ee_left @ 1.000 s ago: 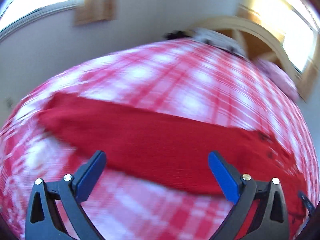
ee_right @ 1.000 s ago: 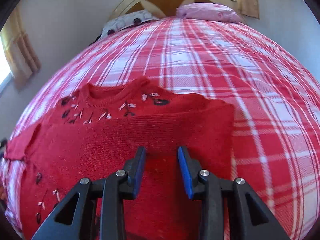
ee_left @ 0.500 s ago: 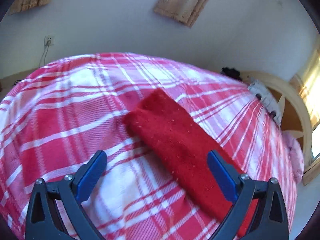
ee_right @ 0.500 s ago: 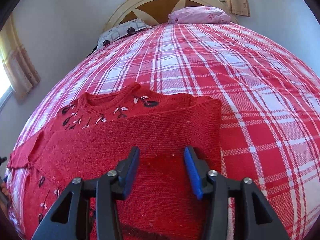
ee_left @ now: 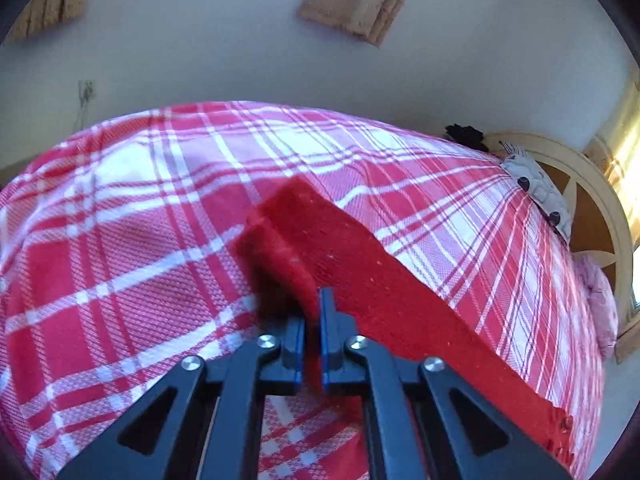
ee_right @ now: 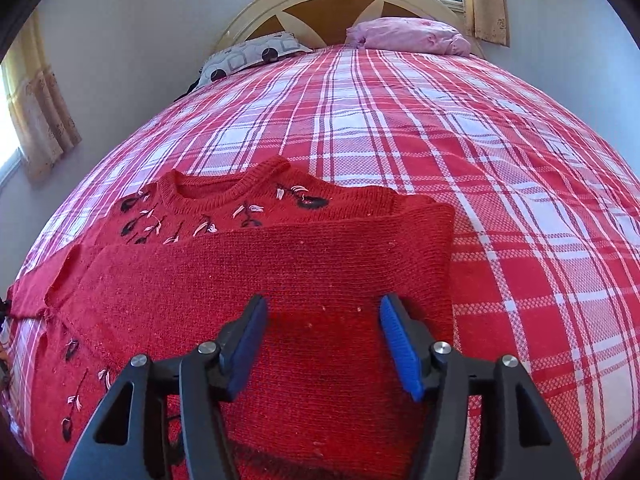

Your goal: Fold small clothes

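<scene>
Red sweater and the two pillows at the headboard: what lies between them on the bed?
Only bare plaid bedspread lies between the red sweater and the pillows; the right wrist view shows this.

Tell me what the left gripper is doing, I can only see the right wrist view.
Observer: The left gripper is shut on the end of the red sweater's long folded strip. Its jaws have just closed.
Operator: Is that strip off the bed?
Observer: Only at the pinch, where the knit bunches up. The rest lies flat on the plaid bedspread.
Operator: Anything past the bed on that side?
Observer: A wall socket with a cable hanging from it, on the wall beyond the bed's edge.
</scene>
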`<state>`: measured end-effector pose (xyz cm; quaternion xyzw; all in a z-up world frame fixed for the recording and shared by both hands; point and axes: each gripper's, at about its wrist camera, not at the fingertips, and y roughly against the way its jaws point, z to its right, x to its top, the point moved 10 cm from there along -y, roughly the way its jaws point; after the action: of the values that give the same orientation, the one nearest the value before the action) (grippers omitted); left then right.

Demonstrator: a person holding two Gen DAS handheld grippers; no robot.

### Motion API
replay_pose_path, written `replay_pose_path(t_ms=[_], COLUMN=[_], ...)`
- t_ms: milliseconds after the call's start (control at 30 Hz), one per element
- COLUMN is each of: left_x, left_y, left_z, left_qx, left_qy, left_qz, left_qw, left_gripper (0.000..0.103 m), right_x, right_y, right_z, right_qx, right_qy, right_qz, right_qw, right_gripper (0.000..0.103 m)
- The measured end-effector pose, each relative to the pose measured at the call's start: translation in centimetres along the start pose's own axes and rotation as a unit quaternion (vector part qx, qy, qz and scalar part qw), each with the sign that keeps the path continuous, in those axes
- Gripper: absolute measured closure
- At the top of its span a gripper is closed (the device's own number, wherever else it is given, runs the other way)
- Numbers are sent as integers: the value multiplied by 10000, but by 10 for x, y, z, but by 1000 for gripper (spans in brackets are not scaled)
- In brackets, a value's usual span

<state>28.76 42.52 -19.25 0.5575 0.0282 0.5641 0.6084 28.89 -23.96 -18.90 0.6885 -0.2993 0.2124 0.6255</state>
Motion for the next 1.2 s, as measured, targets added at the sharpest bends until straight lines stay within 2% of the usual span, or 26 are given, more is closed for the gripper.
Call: replay_pose_path(t_ms=[133,233,333,400,533,700,767,833,867,900,1000,1033,1100,1133,1200], left_x=[8,16,13,-3,-61,-176,-231,-277,-291,-311,-341,-344,-338,-333,-311], left_y=[21,42,70,94,136,168,167,157,152,144,133,134,141,147,164], left_z=[25,58,103,147,225,308,329,341,341,341,331,327,319,315,299], left_qx=[-103,-256,-571,-910,-1634,-2399,-2472,-2466,-2420,-2302,-2023,-1994,-2088,-2150,-2382], left_qy=[-319,-636,-1087,-1617,-2497,-3552,-4023,-4420,-4568,-4804,-5231,-5294,-5281,-5218,-4937], left_qz=[316,610,883,1056,1148,846,620,193,28,-196,-583,-676,-787,-789,-685], left_qw=[9989,9958,9885,9769,9475,8995,8793,8622,8560,8461,8259,8218,8193,8218,8336], left_gripper=[97,97,97,97,97,97,97,97,92,89,88,83,63,42,22], right_x=[0,0,0,0,1,0,0,0,0,0,0,0,1,1,1], right_y=[0,0,0,1,0,0,0,0,0,0,0,0,0,0,1], right_z=[-1,-1,-1,-1,0,0,0,0,0,0,0,0,-2,-2,-3], right_qx=[-7,17,31,59,59,59,58,48,38,28,21,28,46,30,10], right_qy=[10,-9,-21,-43,-38,-37,-37,-29,-20,-12,-6,-4,21,39,70], right_qz=[3,12,25,28,28,25,25,23,21,20,20,18,5,2,-11], right_qw=[10000,10000,10000,10000,10000,10000,10000,10000,10000,10000,10000,10000,10000,10000,10000], right_gripper=[42,42,42,42,42,42,42,42,42,42,41,41,39,39,39])
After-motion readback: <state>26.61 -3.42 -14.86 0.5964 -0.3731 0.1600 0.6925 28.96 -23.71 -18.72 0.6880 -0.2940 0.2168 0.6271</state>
